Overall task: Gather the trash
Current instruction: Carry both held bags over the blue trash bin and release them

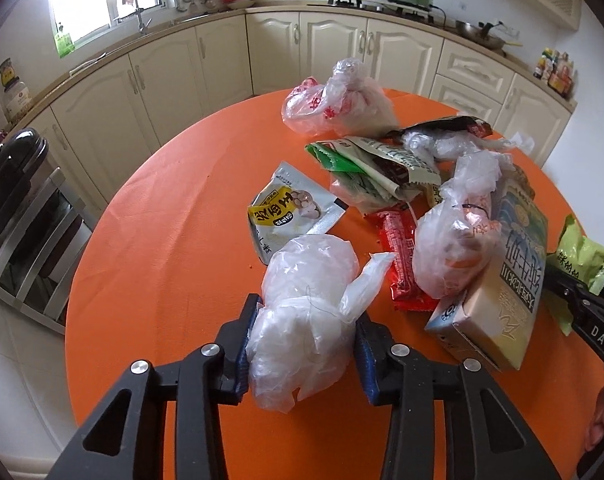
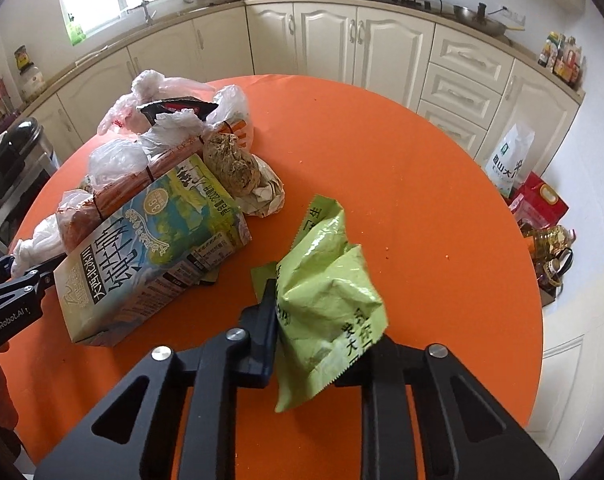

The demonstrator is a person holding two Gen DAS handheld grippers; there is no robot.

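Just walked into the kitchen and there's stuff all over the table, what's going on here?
A person is clearing trash off the orange table, holding a gripping tool in each hand. The left tool is clamped on a crumpled clear plastic bag; the right tool is pinching a green wrapper. Both pieces are still down at the table. A milk carton, more bags and snack wrappers remain piled between them.

Left gripper (image 1: pixel 302 344) clamped, tilted downward; right gripper (image 2: pixel 321 340) likewise.

Round orange table (image 1: pixel 162 240), milk carton (image 1: pixel 501 288), red wrapper (image 1: pixel 399 256), yellow pouch (image 1: pixel 286 208), crumpled plastic bags (image 1: pixel 337 100)
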